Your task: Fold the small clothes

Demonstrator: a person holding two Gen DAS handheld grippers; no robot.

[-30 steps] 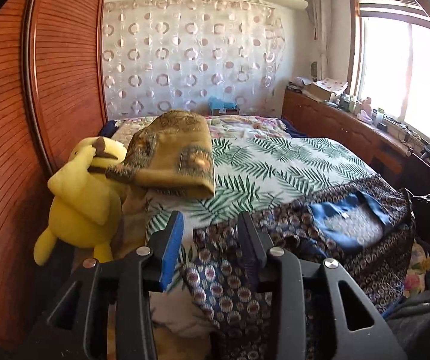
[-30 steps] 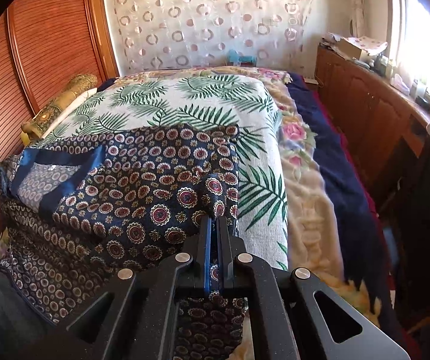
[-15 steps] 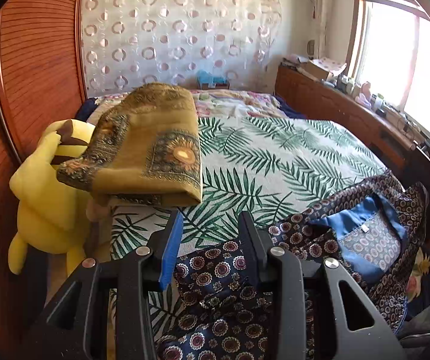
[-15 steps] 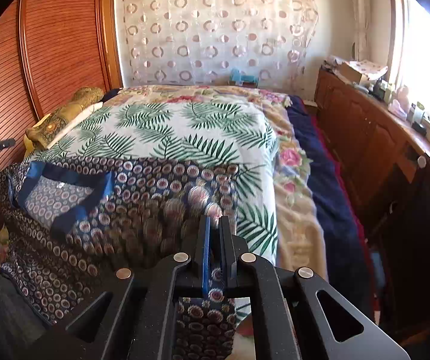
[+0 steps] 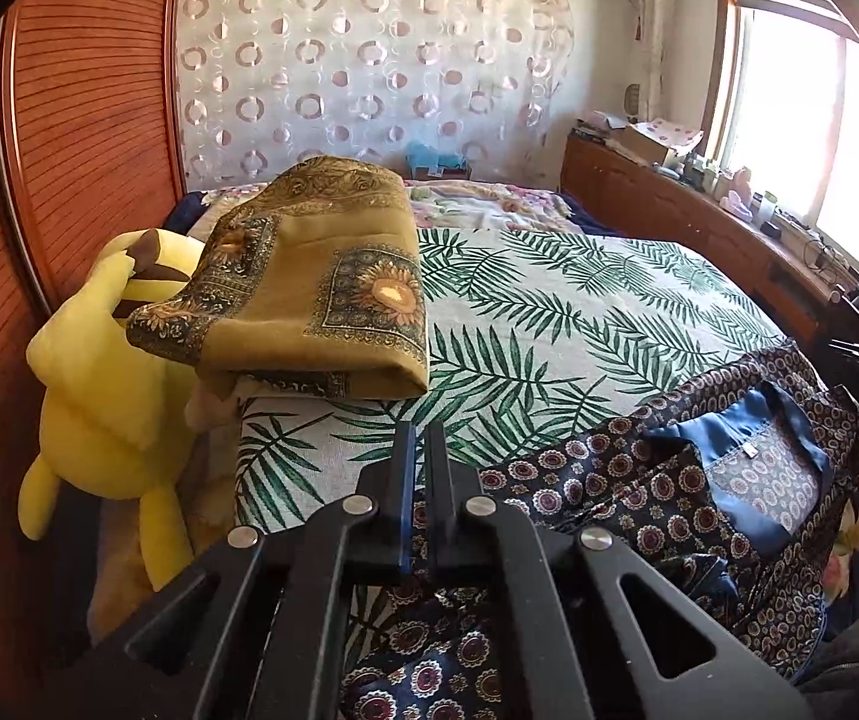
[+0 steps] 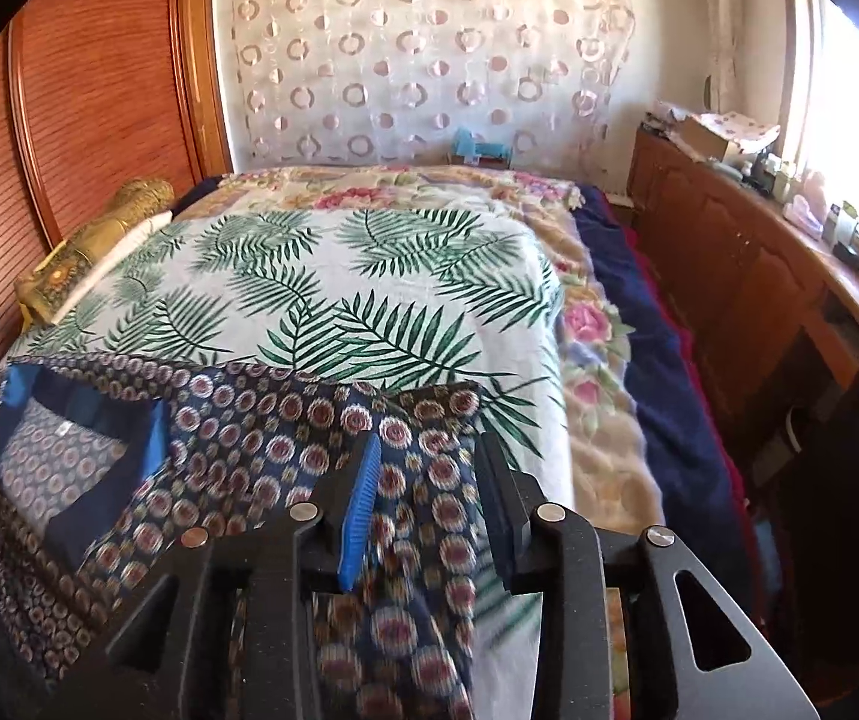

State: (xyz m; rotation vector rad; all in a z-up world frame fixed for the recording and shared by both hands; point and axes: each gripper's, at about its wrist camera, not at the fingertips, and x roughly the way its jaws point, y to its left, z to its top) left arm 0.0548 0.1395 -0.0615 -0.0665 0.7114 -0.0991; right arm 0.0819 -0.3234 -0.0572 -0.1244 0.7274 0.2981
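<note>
A dark blue garment (image 5: pixel 639 480) printed with round medallions lies at the near end of the bed, its blue-lined neck opening (image 5: pixel 729 438) facing up. My left gripper (image 5: pixel 420 429) is shut on the garment's near-left edge, and fabric shows under its jaws. In the right wrist view the same garment (image 6: pixel 285 438) spreads to the left, with a blurred fold running up between the fingers. The jaws of my right gripper (image 6: pixel 429 444) are opening, and the blue pad (image 6: pixel 363 498) stands apart from the cloth.
A palm-leaf bedspread (image 5: pixel 549 312) covers the bed. A folded ochre cloth (image 5: pixel 321 288) and a yellow plush toy (image 5: pixel 99 396) sit at its left side, against a wooden wardrobe (image 5: pixel 69 120). A long wooden cabinet (image 6: pixel 759 300) runs under the window on the right.
The left gripper moved forward over the garment's edge and then closed its jaws. The right gripper, shut on a fold before, has opened and the fold now lies loose between its fingers.
</note>
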